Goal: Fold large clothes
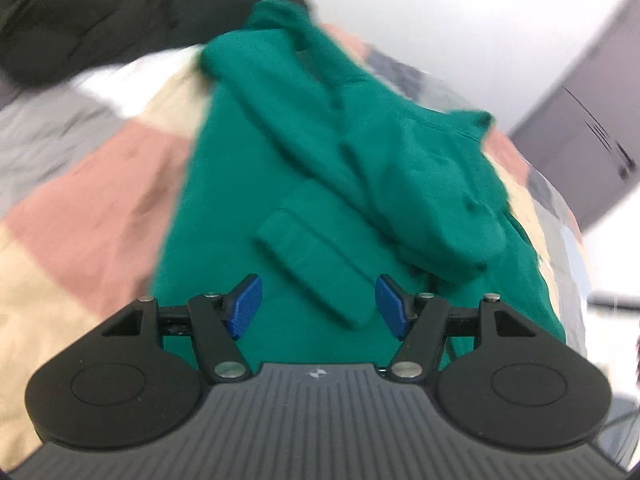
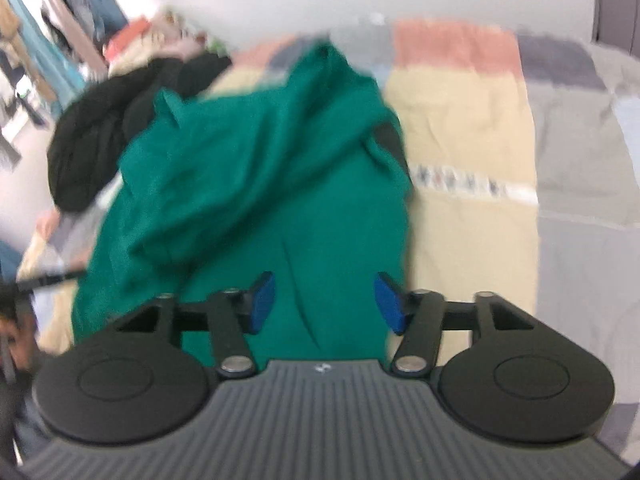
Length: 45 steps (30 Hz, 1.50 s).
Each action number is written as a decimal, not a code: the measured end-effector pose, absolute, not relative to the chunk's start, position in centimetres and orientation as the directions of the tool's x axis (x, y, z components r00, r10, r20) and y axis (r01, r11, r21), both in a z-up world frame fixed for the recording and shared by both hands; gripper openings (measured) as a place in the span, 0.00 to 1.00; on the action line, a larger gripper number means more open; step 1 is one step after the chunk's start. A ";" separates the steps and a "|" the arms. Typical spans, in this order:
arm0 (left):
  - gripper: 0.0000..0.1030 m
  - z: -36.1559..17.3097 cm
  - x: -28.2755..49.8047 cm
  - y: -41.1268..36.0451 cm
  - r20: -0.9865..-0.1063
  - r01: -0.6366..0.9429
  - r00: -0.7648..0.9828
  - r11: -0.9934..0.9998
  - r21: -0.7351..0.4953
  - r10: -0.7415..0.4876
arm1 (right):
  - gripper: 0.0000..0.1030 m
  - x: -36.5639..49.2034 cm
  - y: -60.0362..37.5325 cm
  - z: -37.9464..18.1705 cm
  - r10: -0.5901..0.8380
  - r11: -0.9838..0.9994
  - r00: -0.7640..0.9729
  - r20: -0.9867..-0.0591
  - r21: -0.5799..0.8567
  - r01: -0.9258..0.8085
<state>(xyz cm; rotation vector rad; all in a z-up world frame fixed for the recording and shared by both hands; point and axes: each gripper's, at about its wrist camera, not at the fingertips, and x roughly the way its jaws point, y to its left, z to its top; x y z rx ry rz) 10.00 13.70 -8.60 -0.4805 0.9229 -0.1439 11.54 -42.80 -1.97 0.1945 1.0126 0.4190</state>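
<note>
- Left hand-held gripper (image 1: 319, 306): tilted downward over the lower part of the green coat (image 1: 320, 184), jaws spread apart, blue pads (image 1: 243, 306) clear of the fabric, nothing between them.
- Right hand-held gripper (image 2: 325, 303): also angled down over the same garment, jaws wide, blue pads (image 2: 388, 302) not pressing on anything; cloth shows below the gap, not pinched.
- No hand or sleeve of the person shows in either wrist view; only the gripper bodies at the bottom edge.
- Green coat lies on the bed, spread lengthwise away from both cameras; a flapped pocket (image 1: 316, 272) sits just ahead of the left gripper.
- Upper part of the coat is bunched: one sleeve (image 1: 360, 160) lies folded diagonally across the body, with rumpled folds at the far end.
- Bed cover (image 2: 460, 140) is a patchwork quilt in cream, pink, grey and white blocks; the coat rests directly on it.
- Black garment (image 2: 100, 132) heaped at the far end of the bed, touching the green coat's top edge.
- Pile of mixed clothes (image 2: 160, 40) beyond the black heap, blurred.
- Hanging clothes (image 2: 48, 20) at far left of the right view, blurred.
- Grey cabinet (image 1: 580, 128) by the wall in the left view.
- Both views motion-blurred; fine detail on the fabric cannot be told.
</note>
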 end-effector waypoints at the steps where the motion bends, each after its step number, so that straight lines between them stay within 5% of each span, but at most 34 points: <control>1: 0.68 -8.8 10.2 14.4 -0.742 -0.121 0.594 0.878 -0.464 -0.310 | 0.77 11.6 -43.3 -2.9 0.448 0.893 0.430 -0.784 0.372 -0.251; 8: 0.70 -10.7 9.9 18.2 -0.783 -0.353 0.585 0.802 -0.481 -0.212 | 0.78 13.4 -45.3 -9.5 0.527 0.847 0.315 -0.789 0.516 -0.125; 14: 0.71 -11.9 9.6 20.8 -0.794 -0.495 0.578 0.693 -0.524 -0.187 | 0.80 14.4 -43.3 -11.7 0.620 0.782 0.214 -0.755 0.570 -0.254; 20: 0.71 -12.3 10.4 18.4 -0.799 -0.428 0.508 0.711 -0.558 -0.321 | 0.81 14.4 -42.4 -11.1 0.729 0.677 0.203 -0.654 0.645 -0.355; 24: 0.72 -10.7 9.8 16.4 -0.714 -0.259 0.515 0.708 -0.657 -0.474 | 0.81 13.2 -43.3 -10.0 0.823 0.566 0.236 -0.517 0.707 -0.424; 29: 0.73 -12.1 10.3 15.6 -0.817 -0.347 0.400 0.757 -0.554 -0.414 | 0.78 13.8 -43.4 -12.8 0.780 0.619 0.164 -0.604 0.704 -0.349; 32: 0.73 -13.1 10.8 14.9 -0.863 -0.366 0.340 0.793 -0.487 -0.374 | 0.79 13.9 -43.0 -13.3 0.810 0.577 0.139 -0.570 0.730 -0.367; 40: 0.74 -11.7 10.3 13.9 -0.768 -0.240 0.363 0.743 -0.625 -0.528 | 0.78 15.3 -41.8 -13.1 0.873 0.472 0.094 -0.479 0.779 -0.413; 45: 0.72 -13.5 12.3 13.0 -0.837 -0.275 0.304 0.799 -0.534 -0.455 | 0.26 17.1 -41.4 -14.7 0.819 0.555 0.079 -0.569 0.748 -0.364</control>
